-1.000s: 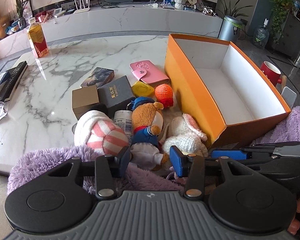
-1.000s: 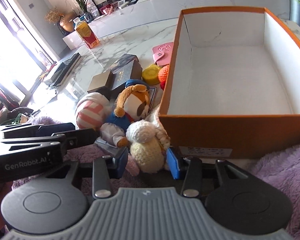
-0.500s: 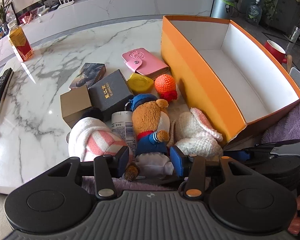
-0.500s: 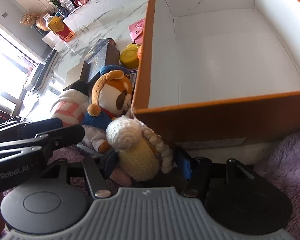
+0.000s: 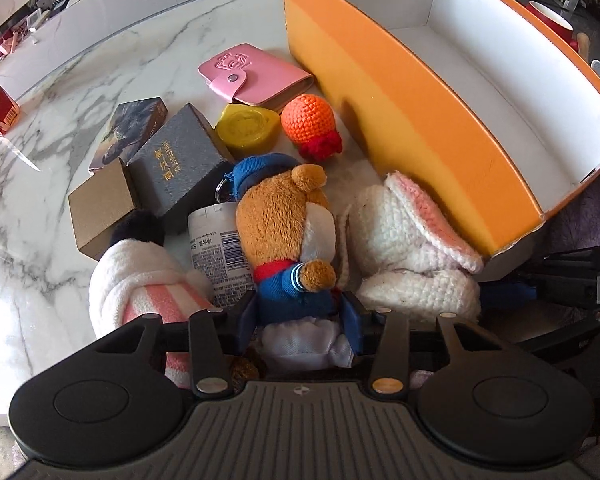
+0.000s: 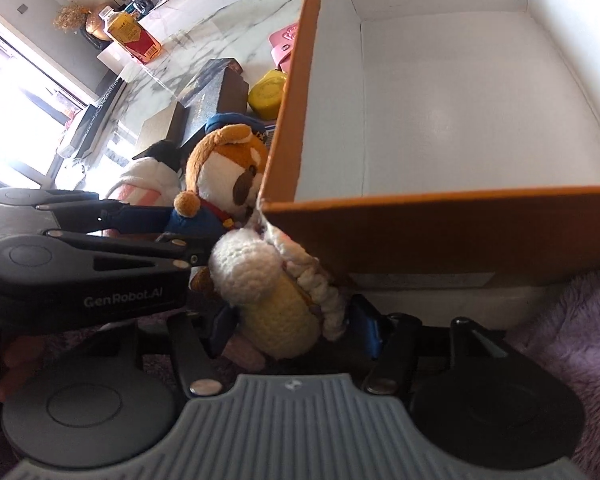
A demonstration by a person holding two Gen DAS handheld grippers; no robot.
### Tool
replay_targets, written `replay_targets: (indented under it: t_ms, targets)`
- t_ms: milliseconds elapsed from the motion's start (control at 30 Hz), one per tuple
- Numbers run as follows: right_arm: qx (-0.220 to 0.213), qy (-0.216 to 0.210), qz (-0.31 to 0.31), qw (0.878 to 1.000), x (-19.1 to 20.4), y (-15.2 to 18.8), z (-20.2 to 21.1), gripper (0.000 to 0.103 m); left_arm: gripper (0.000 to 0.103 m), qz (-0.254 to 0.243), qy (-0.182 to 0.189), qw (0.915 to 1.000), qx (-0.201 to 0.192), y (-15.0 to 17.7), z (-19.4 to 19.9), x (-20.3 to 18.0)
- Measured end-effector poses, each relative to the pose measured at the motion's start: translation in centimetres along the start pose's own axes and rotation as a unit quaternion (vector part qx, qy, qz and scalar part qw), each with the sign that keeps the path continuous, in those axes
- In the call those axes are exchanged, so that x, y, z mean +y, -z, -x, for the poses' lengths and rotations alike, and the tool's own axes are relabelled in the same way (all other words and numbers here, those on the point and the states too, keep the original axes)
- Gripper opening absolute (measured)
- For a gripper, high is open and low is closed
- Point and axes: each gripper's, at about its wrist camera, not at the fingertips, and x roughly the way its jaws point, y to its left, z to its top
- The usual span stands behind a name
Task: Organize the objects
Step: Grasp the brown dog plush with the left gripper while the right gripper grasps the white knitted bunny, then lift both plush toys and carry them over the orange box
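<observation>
Left gripper point(image 5: 299, 318) down over the bear plush point(image 5: 286, 236), jaws just closing in around its blue-clad body, though whether the pads truly bite yet is hard to call from here. Right gripper point(image 6: 290, 332) straddles the crocheted bunny point(image 6: 276, 300), jaws just widening and apparently clear of the yarn, so released. Both toys lie on the marble table point(image 5: 60, 128) against the near corner of the orange box point(image 5: 412, 120), empty inside. Pick-up stage, then: next calls for firm closure on each toy, a lift above the box wall, and a drop inside
</observation>
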Motion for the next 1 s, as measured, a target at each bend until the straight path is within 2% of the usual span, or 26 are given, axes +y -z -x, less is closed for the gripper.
replay_targets:
  t_ms: [100,233,533,767,867,1000]
  targets:
    - [-0.003,-0.006,-0.001,1.000,0.0,-0.1,-0.1,0.061,0.043,0.004,-0.009,0.9999,-0.005,0.0,0.0,-0.1]
    - [-0.012,-0.007,0.007,1.000,0.0,0.1,0.8,0.056,0.039,0.024,-0.007,0.9995,-0.020,0.4,0.9,0.1]
    - [-0.066,-0.025,0.060,0.996,1.4,1.4,5.3,0.054,0.038,0.092,-0.011,0.9909,-0.097,2.5,6.7,0.6]
    - [-0.137,-0.035,0.111,0.984,2.5,2.8,10.5,0.054,0.038,0.109,-0.004,0.9809,-0.161,2.5,11.6,0.0]
    - [-0.174,-0.037,0.122,0.976,2.4,2.8,13.1,0.054,0.038,0.107,0.000,0.9754,-0.193,1.7,13.4,-0.5]
    - [-0.226,-0.015,0.133,0.965,1.9,2.1,16.2,0.054,0.038,0.094,0.007,0.9687,-0.230,-0.5,14.9,-1.3]
